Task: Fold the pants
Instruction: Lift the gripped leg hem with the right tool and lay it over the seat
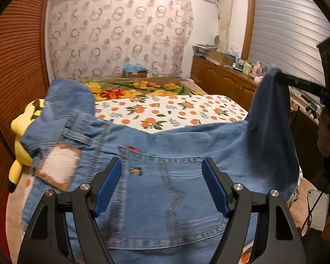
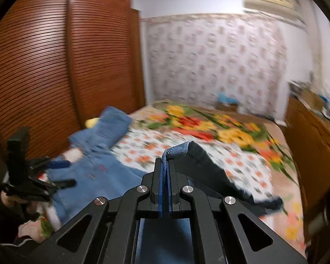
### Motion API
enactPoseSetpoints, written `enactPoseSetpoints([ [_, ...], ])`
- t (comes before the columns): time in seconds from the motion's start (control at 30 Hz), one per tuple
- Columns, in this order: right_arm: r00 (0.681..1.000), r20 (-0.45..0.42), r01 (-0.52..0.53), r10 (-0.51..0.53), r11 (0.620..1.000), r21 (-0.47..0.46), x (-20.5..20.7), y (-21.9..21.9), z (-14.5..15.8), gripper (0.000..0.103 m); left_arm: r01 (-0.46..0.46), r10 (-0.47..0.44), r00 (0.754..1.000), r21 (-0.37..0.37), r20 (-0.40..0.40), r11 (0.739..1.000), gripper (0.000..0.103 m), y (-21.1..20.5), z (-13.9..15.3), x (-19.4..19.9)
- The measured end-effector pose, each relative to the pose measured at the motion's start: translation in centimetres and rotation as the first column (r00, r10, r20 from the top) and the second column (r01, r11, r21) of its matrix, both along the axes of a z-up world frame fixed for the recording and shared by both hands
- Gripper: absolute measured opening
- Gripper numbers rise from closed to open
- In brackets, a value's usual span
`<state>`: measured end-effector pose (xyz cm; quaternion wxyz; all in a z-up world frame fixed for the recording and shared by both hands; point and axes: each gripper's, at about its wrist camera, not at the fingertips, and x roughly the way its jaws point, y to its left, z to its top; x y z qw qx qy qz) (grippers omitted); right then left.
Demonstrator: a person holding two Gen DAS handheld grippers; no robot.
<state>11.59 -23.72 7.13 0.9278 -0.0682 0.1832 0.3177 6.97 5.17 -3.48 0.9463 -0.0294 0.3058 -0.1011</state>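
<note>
Blue denim pants (image 1: 165, 154) lie spread across the bed, with a back pocket and a tan waist patch (image 1: 57, 169) facing up. My left gripper (image 1: 161, 176) hovers open just over the pocket, nothing between its blue pads (image 1: 107, 184). In the right wrist view, my right gripper (image 2: 165, 161) is shut on a folded denim edge (image 2: 178, 149) and holds it lifted off the bed. The left wrist view shows that raised corner (image 1: 272, 92) at the right, pinched by the right gripper (image 1: 286, 78). The left gripper (image 2: 57, 173) shows at the left of the right wrist view.
The bed carries an orange-print sheet (image 1: 165, 110) and a floral blanket (image 1: 132, 90) behind it. A yellow plush toy (image 1: 22, 132) lies at the pants' left edge. A slatted wooden wardrobe (image 1: 15, 66) stands left, a cluttered wooden dresser (image 1: 226, 81) right.
</note>
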Motion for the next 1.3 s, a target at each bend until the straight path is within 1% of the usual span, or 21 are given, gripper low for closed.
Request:
enactPoseSetpoints([
  [0.17,0.989,0.024,-0.144,0.144,0.989,-0.017,-1.2,5.8,1.5,0.003,-0.034,0.034,0.999,-0.008,0.018,0.999,0.076,2.0,0.5,-1.0],
  [0.2,0.987,0.022,-0.16,0.16,0.987,-0.027,-0.6,6.4,1.4,0.003,-0.041,0.041,0.999,-0.011,0.02,0.999,0.076,2.5,0.5,-1.2],
  [0.3,0.98,-0.016,-0.198,0.197,0.978,-0.073,-0.1,8.8,0.9,0.004,-0.056,0.057,0.998,-0.018,0.019,0.998,0.076,3.4,0.5,-1.3],
  [0.33,0.978,-0.031,-0.208,0.206,0.974,-0.094,0.1,9.6,0.4,0.008,-0.059,0.06,0.998,-0.02,0.018,0.998,0.076,3.5,0.5,-1.3],
  [0.37,0.978,-0.039,-0.208,0.205,0.972,-0.112,0.4,10.0,0.1,0.012,-0.063,0.063,0.998,-0.021,0.017,0.998,0.076,3.7,0.4,-1.3],
  [0.43,0.979,-0.045,-0.202,0.198,0.971,-0.127,1.3,10.1,-0.2,0.03,-0.064,0.064,0.998,-0.023,0.016,0.998,0.076,3.8,0.4,-1.3],
  [0.47,0.979,-0.048,-0.201,0.196,0.972,-0.12,2.0,10.4,-0.1,0.034,-0.063,0.063,0.998,-0.023,0.014,0.998,0.076,3.8,0.3,-1.3],
  [0.5,0.98,-0.055,-0.198,0.193,0.974,-0.113,2.6,10.1,0.0,0.041,-0.062,0.062,0.998,-0.022,0.013,0.998,0.076,3.7,0.2,-1.3],
  [0.53,0.981,-0.06,-0.189,0.183,0.976,-0.107,2.8,9.9,-0.1,0.043,-0.06,0.061,0.998,-0.022,0.012,0.998,0.076,3.6,0.1,-1.2],
  [0.57,0.983,-0.06,-0.179,0.173,0.978,-0.103,3.5,8.9,0.6,0.043,-0.058,0.058,0.998,-0.023,0.01,0.998,0.076,3.5,0.0,-1.2],
  [0.6,0.985,-0.059,-0.169,0.164,0.98,-0.101,3.2,8.5,1.1,0.044,-0.055,0.055,0.998,-0.024,0.006,0.998,0.076,3.4,-0.1,-1.0],
  [0.67,0.988,-0.063,-0.146,0.14,0.984,-0.104,3.1,7.7,1.1,0.044,-0.046,0.046,0.999,-0.022,0.0,0.999,0.076,3.0,-0.3,-0.8],
  [0.83,0.995,-0.079,-0.076,0.067,0.989,-0.125,3.1,6.8,-0.2,0.044,-0.012,0.012,1.0,-0.006,-0.018,1.0,0.076,1.6,-0.9,0.3],
  [0.93,0.994,-0.101,-0.06,0.048,0.99,-0.124,3.0,6.1,-1.0,0.044,0.026,-0.025,0.999,0.011,-0.033,1.0,0.076,0.6,-1.4,1.2],
  [1.13,0.991,-0.134,-0.032,0.01,0.987,-0.16,2.2,5.7,-2.3,0.045,0.069,-0.067,0.996,0.037,-0.06,0.997,0.076,-0.9,-1.9,2.9],
  [1.17,0.991,-0.132,-0.026,0.003,0.985,-0.17,2.1,5.6,-2.4,0.046,0.074,-0.072,0.996,0.039,-0.062,0.996,0.074,-1.1,-2.0,3.1],
  [1.2,0.992,-0.129,-0.021,-0.003,0.983,-0.181,2.0,5.6,-2.6,0.051,0.08,-0.077,0.995,0.039,-0.065,0.996,0.073,-1.1,-2.0,3.4],
  [1.23,0.992,-0.125,-0.014,-0.01,0.981,-0.194,1.7,5.7,-2.7,0.054,0.086,-0.083,0.994,0.038,-0.071,0.996,0.068,-1.2,-2.1,3.6],
  [1.27,0.993,-0.121,-0.011,-0.014,0.979,-0.202,1.5,5.6,-2.7,0.055,0.093,-0.09,0.993,0.038,-0.078,0.995,0.064,-1.3,-2.3,3.8],
  [1.3,0.993,-0.118,-0.009,-0.016,0.978,-0.207,1.2,5.6,-2.6,0.058,0.096,-0.093,0.992,0.04,-0.085,0.995,0.064,-1.4,-2.5,4.1],
])
